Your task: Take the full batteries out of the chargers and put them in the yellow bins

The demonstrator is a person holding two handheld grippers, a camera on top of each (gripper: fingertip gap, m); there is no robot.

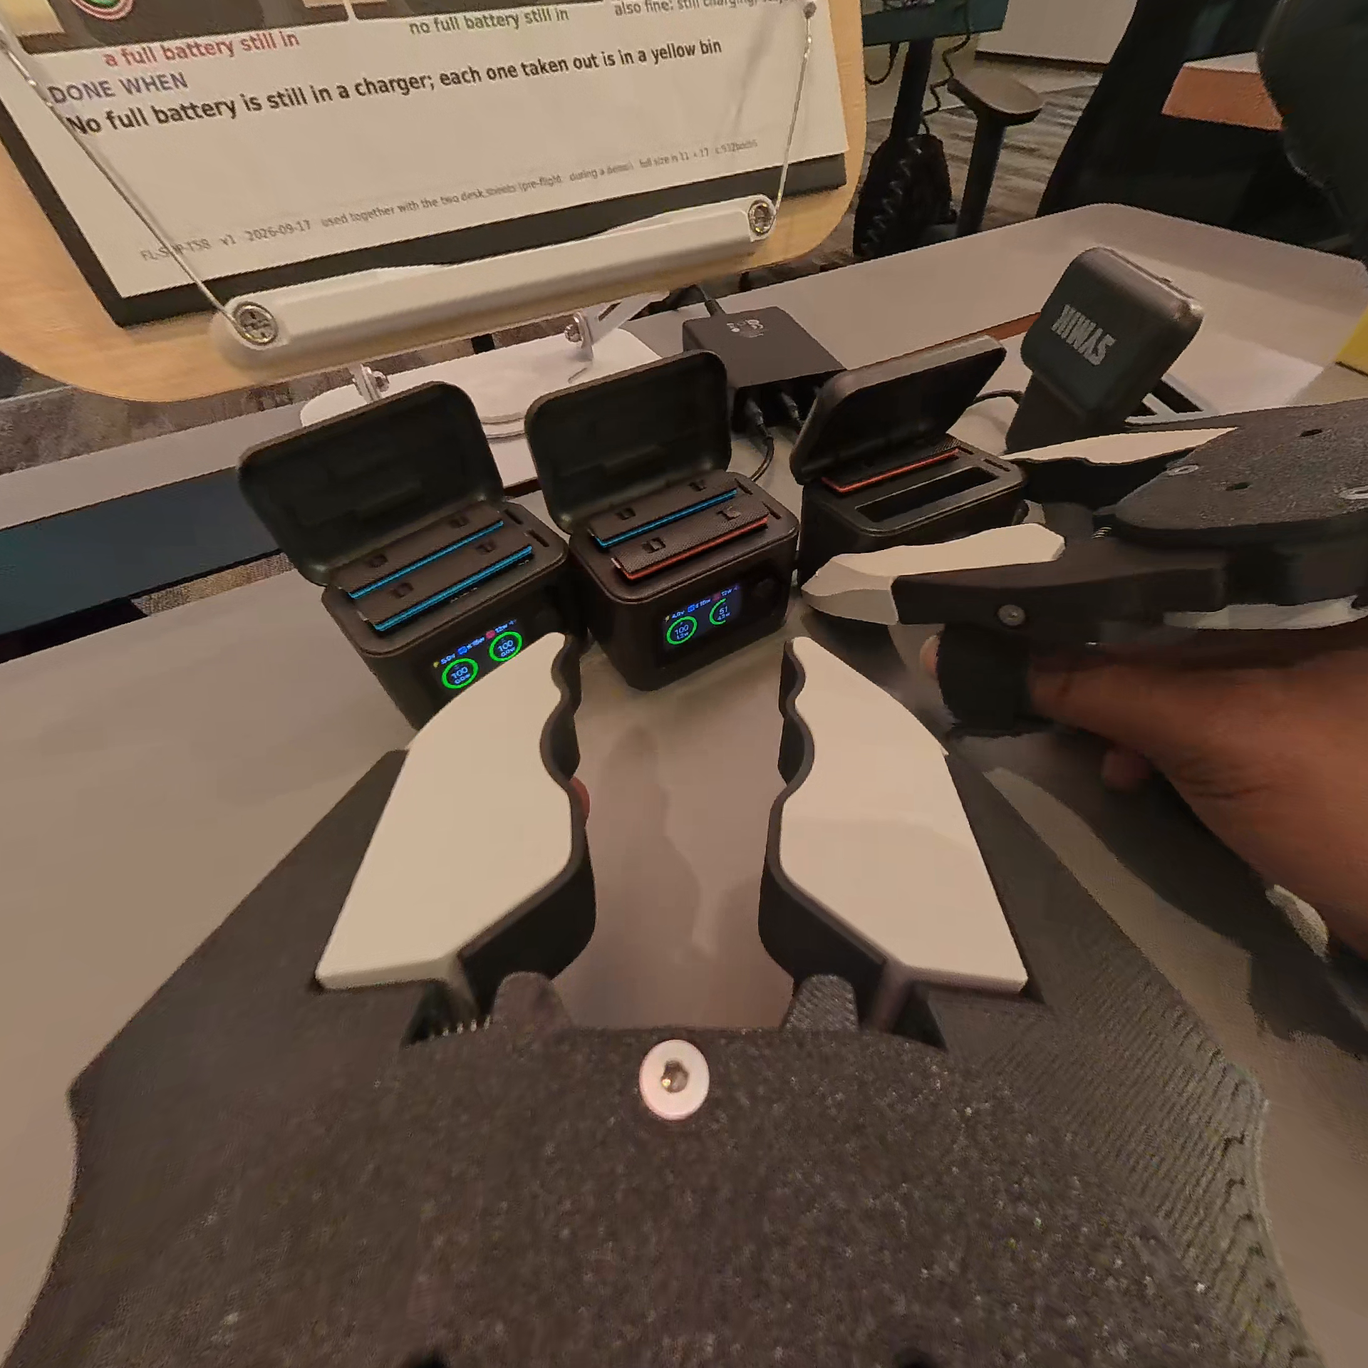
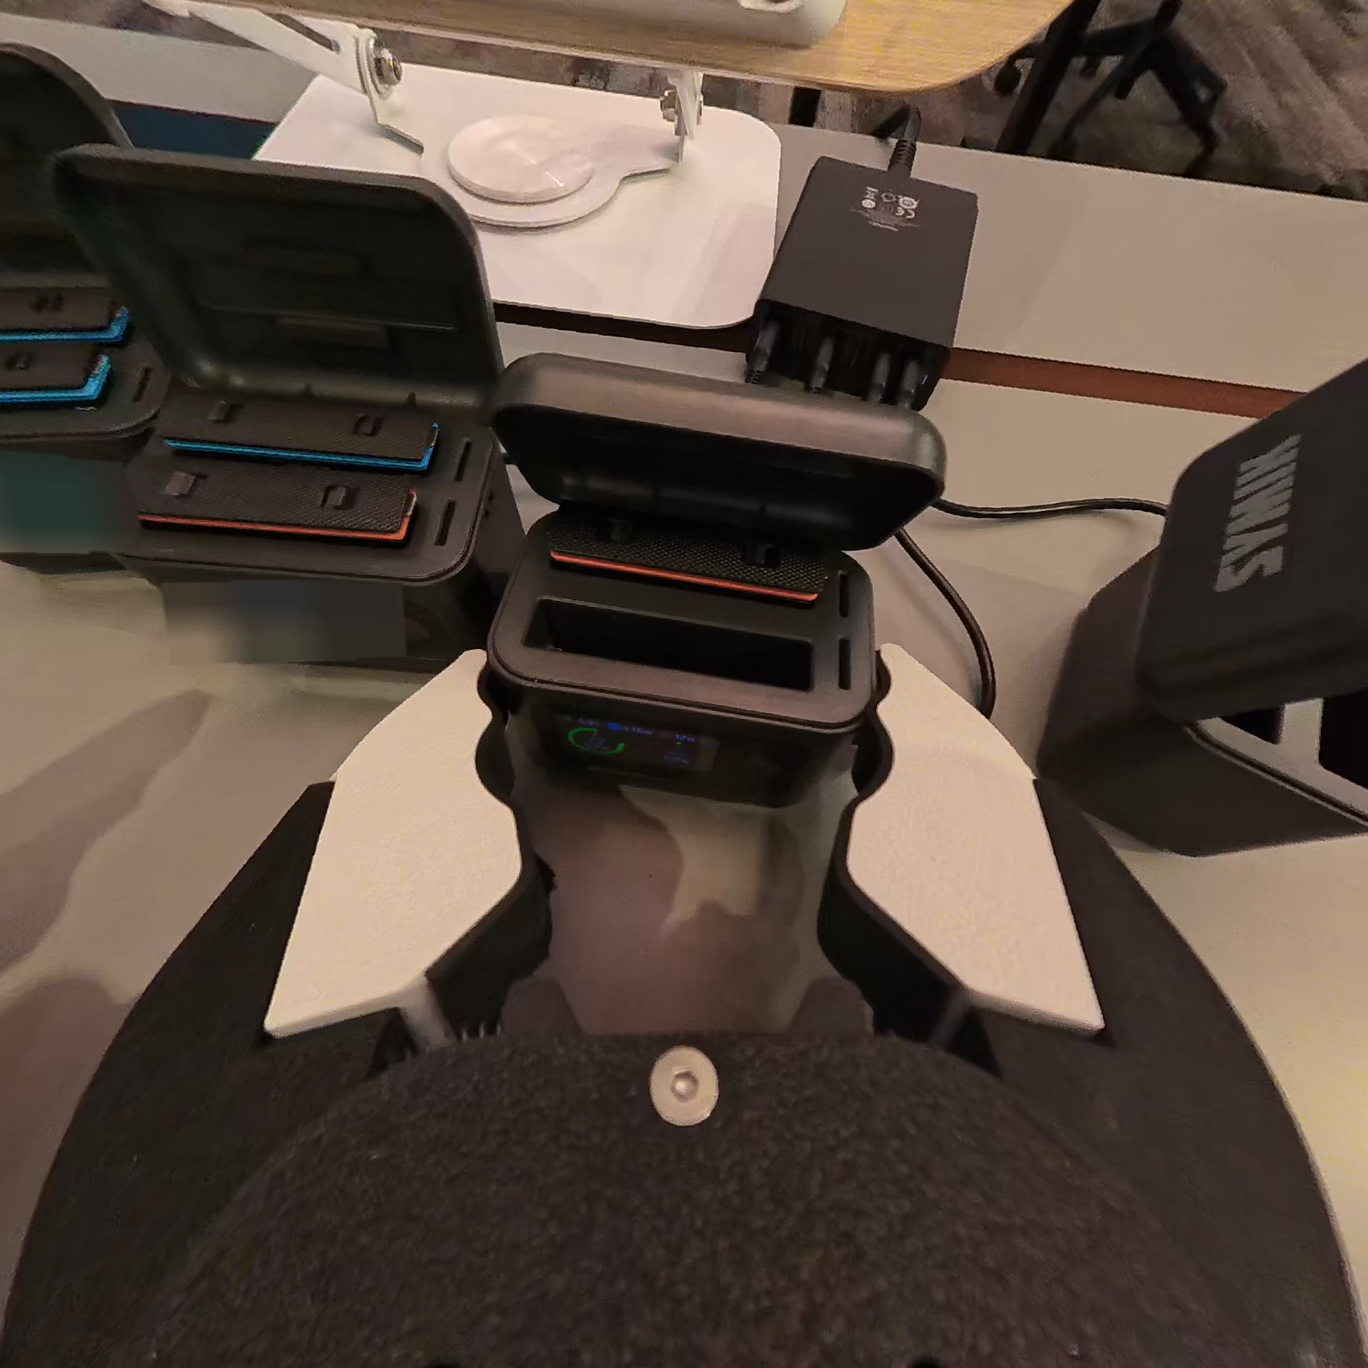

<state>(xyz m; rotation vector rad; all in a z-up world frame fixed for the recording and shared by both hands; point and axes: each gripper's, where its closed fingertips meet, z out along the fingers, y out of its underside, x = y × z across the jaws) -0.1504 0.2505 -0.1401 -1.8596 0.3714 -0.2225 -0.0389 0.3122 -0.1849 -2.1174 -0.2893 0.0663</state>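
Three black chargers stand in a row with their lids open. The left charger (image 1: pixel 414 592) holds two blue-edged batteries. The middle charger (image 1: pixel 681 585) (image 2: pixel 296 503) holds a blue-edged battery and a red-edged battery. The right charger (image 1: pixel 910 503) (image 2: pixel 681 748) holds one red-edged battery (image 2: pixel 685 562) at the back, and its front slot (image 2: pixel 666 644) is empty. My left gripper (image 1: pixel 677 666) is open and empty, low in front of the left and middle chargers. My right gripper (image 2: pixel 685 666) is open wide, with its fingertips close beside both sides of the right charger.
A black power adapter (image 2: pixel 866 274) with cables lies behind the chargers. A black block stand (image 2: pixel 1221 629) stands to the right. A wooden document stand with a printed sheet (image 1: pixel 444 148) hangs over the back. A hand (image 1: pixel 1184 755) holds the right gripper. A sliver of yellow (image 1: pixel 1356 344) shows at the right edge.
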